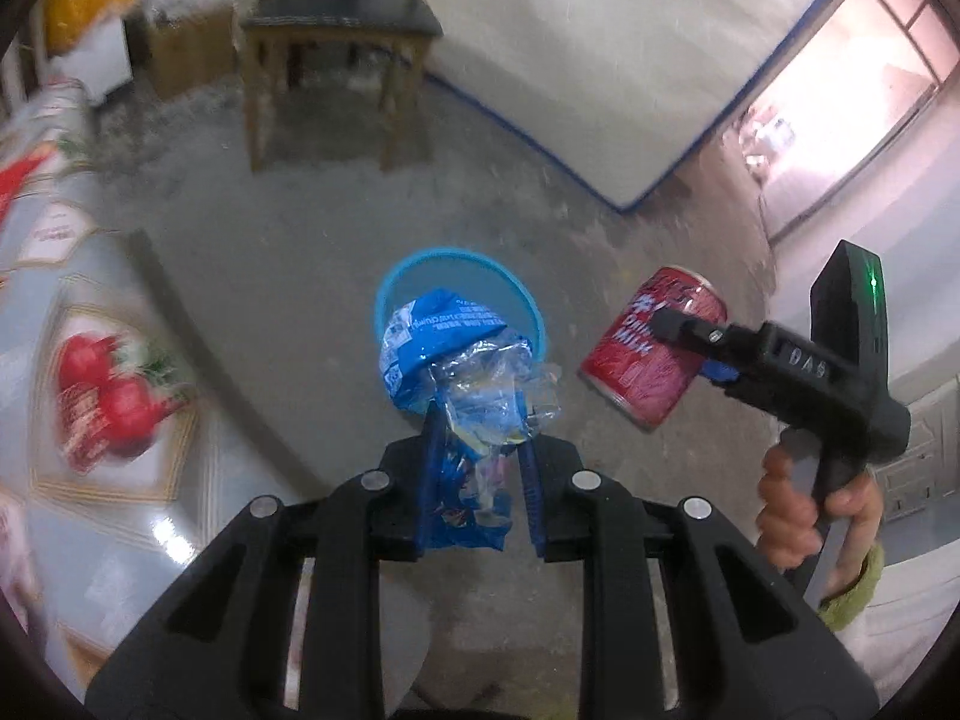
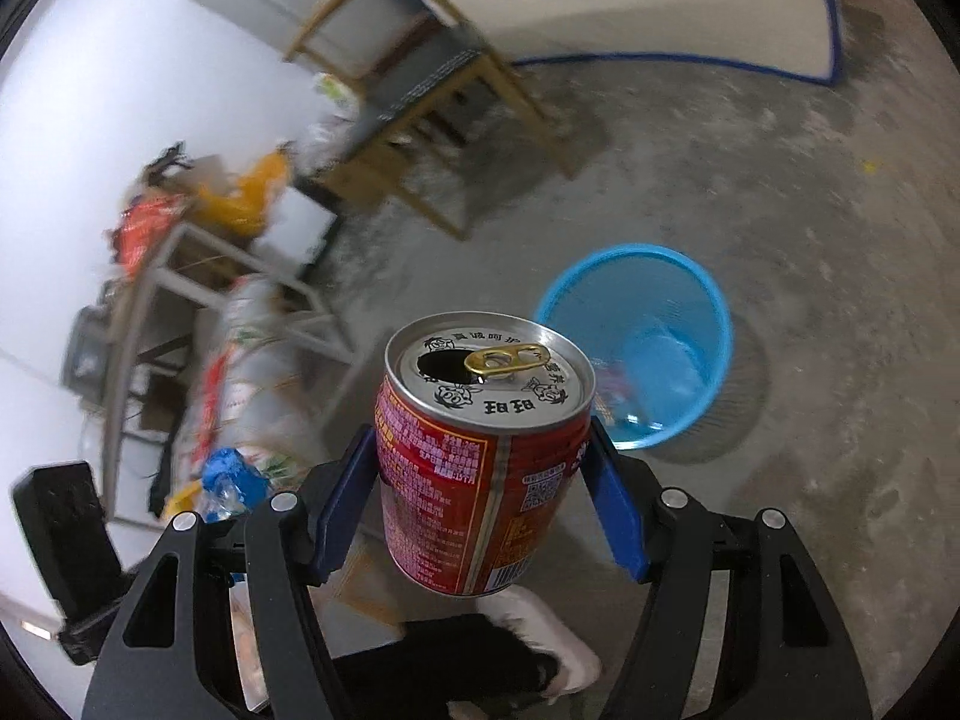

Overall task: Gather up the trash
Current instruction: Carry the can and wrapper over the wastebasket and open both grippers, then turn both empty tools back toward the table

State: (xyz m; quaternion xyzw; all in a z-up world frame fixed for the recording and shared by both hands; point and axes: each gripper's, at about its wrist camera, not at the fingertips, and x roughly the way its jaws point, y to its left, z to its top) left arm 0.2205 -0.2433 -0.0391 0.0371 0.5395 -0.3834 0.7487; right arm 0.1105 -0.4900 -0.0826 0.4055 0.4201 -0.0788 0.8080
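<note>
My left gripper (image 1: pixel 477 420) is shut on a crumpled blue plastic wrapper (image 1: pixel 456 360) and holds it in the air over the blue mesh trash bin (image 1: pixel 516 285) on the floor. My right gripper (image 2: pixel 480 450) is shut on an opened red drink can (image 2: pixel 480 462), upright in the jaws. The right gripper and the can (image 1: pixel 651 348) also show in the left wrist view, to the right of the bin. In the right wrist view the bin (image 2: pixel 708 294) stands ahead and to the right, with some trash inside.
A table with a fruit-print cloth (image 1: pixel 78 360) lies at the left. A wooden chair (image 1: pixel 342 42) stands behind the bin. A white mattress (image 1: pixel 600 60) leans at the back. Cluttered shelves and bags (image 2: pixel 198 252) stand at the left. The floor is bare concrete.
</note>
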